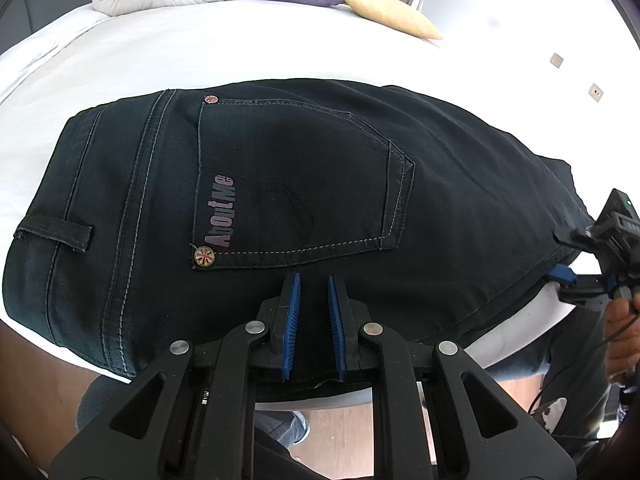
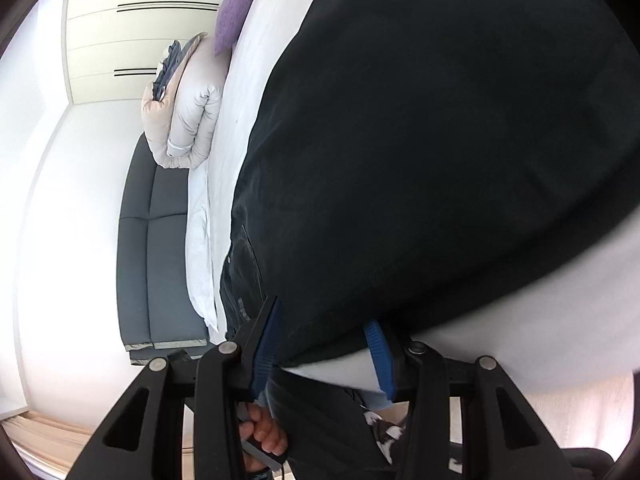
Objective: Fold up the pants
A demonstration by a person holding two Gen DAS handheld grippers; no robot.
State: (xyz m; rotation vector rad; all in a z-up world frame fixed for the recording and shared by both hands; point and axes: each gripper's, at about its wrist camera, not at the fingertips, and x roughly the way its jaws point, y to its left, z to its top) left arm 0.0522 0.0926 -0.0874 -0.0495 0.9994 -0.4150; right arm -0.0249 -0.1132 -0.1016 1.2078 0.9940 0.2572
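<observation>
Here the left gripper (image 1: 314,308) pinches the black pants (image 1: 280,168) at six o'clock; right gripper (image 2: 324,344) straddles their edge, jaws apart

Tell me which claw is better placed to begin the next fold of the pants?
Probably the left claw: it is already shut on the near edge of the pants. The right claw only straddles the edge, not yet gripping.

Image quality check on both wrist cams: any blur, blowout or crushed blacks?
Left wrist: sharp, stitching on the pants readable; white bed sheet near blown out, strong fisheye bend. Right wrist: view rolled sideways, pants a near featureless black mass, wall at left overexposed, lower right edge smeared.
</observation>
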